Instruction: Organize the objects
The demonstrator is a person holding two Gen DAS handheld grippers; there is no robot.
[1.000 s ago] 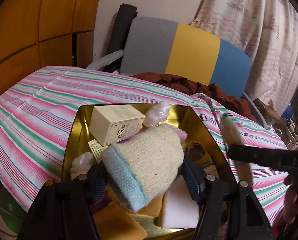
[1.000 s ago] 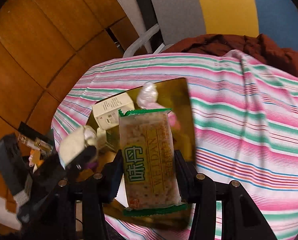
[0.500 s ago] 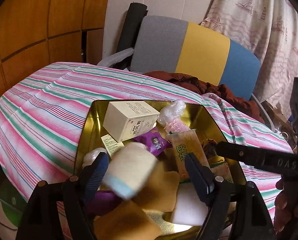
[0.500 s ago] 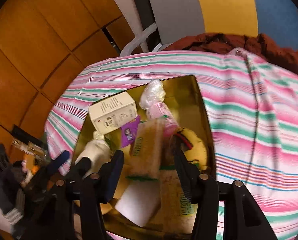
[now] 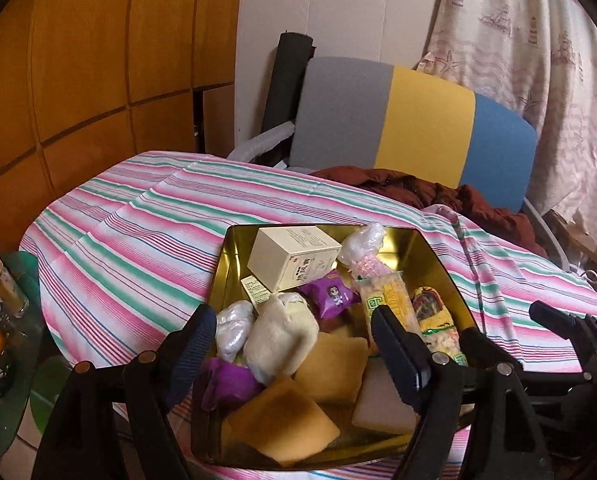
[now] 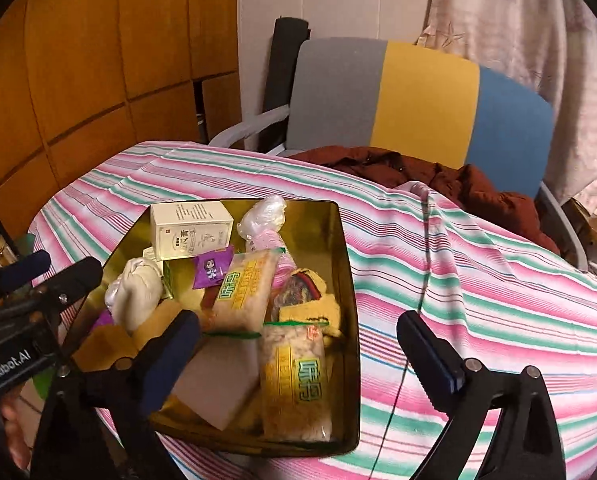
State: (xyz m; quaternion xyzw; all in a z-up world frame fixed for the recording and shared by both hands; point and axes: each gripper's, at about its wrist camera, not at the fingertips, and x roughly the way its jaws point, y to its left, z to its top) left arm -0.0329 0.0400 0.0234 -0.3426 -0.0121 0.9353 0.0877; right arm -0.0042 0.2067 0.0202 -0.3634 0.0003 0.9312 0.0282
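Striped pink-and-green cloth worktop is carrying a gold rectangular metal tin, lying at ten o'clock from the empty, wide-open right claw, while the left claw, gaping and empty too, is hovering nearer.

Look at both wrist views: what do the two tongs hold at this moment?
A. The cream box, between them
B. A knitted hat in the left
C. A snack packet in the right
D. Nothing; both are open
D: the left tongs and right tongs gape empty above the gold tin, where the knitted hat and snack packet lie.
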